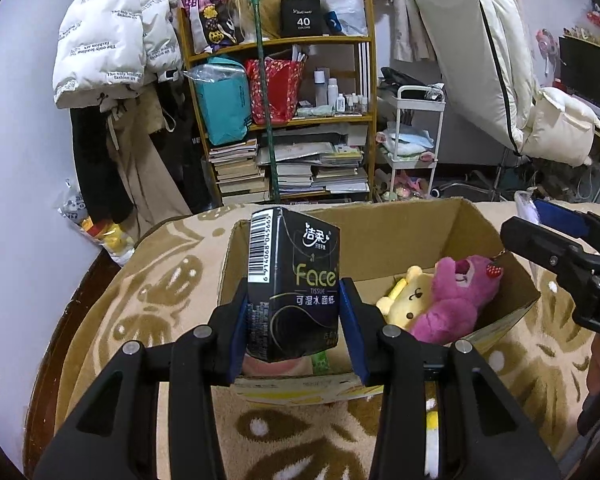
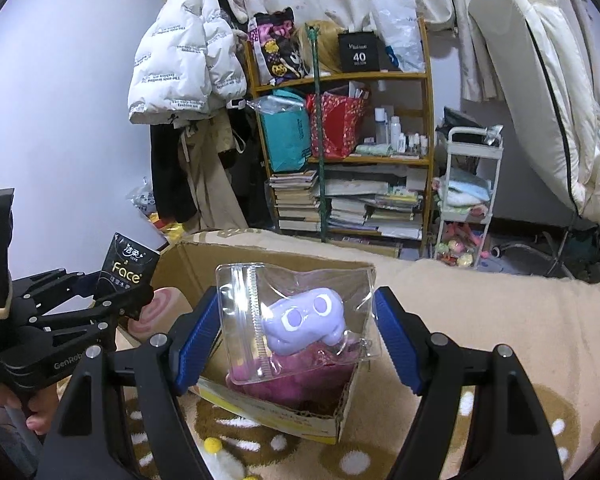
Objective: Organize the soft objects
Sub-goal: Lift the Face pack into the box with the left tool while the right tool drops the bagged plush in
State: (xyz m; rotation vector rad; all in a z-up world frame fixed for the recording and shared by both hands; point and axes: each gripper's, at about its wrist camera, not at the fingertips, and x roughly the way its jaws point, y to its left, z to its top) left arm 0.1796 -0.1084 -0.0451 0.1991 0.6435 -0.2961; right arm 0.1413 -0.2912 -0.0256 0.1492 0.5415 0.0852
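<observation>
- Nearest my lens on the left, my left tool (image 1: 294, 316) is closed on a black soft-pack of facial tissue (image 1: 294, 284), blue pads pressed to both its sides, and it holds the pack upright above the near-left corner of the open brown cardboard box (image 1: 380, 236).
- That box sits on a beige patterned blanket (image 1: 160, 280); inside it lie a yellow plush bear (image 1: 410, 294) and a pink plush bear (image 1: 458, 300), touching each other at the right end.
- Further right, my right tool (image 2: 296, 332) carries a clear zip pouch with a lilac plush toy inside (image 2: 300, 316) over the same box; its pads look closed only loosely against the pouch edges.
- I judge the step to be dropping both items in: the next move is to lower each and spread the fingers, tissue into the free left end.
</observation>
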